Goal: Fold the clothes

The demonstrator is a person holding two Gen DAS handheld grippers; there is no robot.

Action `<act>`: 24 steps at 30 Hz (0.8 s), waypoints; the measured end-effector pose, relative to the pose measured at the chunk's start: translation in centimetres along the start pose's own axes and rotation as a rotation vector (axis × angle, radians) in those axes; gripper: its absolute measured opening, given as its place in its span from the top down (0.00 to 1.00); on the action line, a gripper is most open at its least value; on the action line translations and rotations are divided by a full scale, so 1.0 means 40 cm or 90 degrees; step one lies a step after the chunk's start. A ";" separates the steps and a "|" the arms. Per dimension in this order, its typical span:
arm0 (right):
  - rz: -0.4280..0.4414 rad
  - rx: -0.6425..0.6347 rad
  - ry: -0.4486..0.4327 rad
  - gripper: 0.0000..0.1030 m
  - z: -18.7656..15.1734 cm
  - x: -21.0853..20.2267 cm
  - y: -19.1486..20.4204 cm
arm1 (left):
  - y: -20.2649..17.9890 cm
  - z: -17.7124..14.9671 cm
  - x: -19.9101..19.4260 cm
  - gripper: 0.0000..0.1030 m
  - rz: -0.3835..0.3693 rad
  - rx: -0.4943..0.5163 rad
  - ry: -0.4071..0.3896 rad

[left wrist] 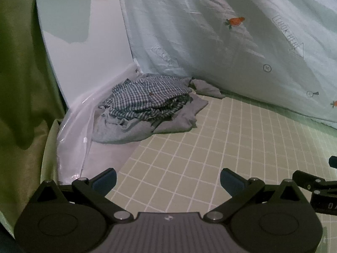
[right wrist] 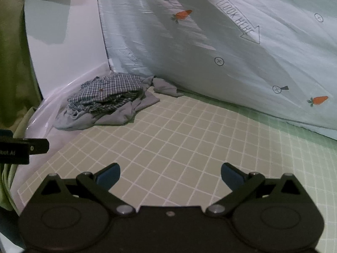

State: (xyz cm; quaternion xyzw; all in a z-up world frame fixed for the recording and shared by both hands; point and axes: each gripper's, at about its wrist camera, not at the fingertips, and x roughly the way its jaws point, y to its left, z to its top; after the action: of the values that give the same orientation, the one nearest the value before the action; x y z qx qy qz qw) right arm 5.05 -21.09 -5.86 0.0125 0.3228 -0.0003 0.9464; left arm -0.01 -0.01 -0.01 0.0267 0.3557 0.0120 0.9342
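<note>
At far left of the left wrist view, a green curtain [left wrist: 19,67] hangs beside a white board [left wrist: 84,48]; clear plastic film [left wrist: 75,126] runs along the board's foot. Centre-left, in the corner, lies the pile: a checked shirt [left wrist: 147,97] bunched on top of a grey garment [left wrist: 130,128], both unfolded. The pile rests at the far edge of a gridded mat [left wrist: 200,147]. A pale sheet [left wrist: 231,42] with carrot prints fills the upper right and touches the mat's far edge. At the bottom of the frame, the left gripper [left wrist: 168,180] hovers over bare mat, jaws spread wide, nothing between them, well apart from the pile. At the lower right edge, part of the other tool shows.

In the right wrist view, the pile [right wrist: 105,101] sits centre-left. The right gripper [right wrist: 170,176], bottom centre, has its jaws spread wide and empty.
</note>
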 end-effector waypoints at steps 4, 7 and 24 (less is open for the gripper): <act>0.004 -0.003 -0.001 0.00 0.004 -0.003 0.017 | -0.001 -0.001 0.000 0.00 0.000 -0.001 -0.001; 0.007 -0.005 -0.002 0.00 0.002 0.003 0.005 | -0.002 -0.002 0.000 0.00 0.001 -0.002 -0.002; 0.004 -0.015 0.010 0.00 -0.006 -0.001 0.013 | 0.011 -0.014 -0.006 0.00 0.003 0.003 0.000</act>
State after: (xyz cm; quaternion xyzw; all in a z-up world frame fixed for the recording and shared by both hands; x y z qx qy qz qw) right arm 4.90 -20.57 -6.01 0.0025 0.3301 0.0069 0.9439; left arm -0.57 0.43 -0.22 0.0298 0.3560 0.0133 0.9339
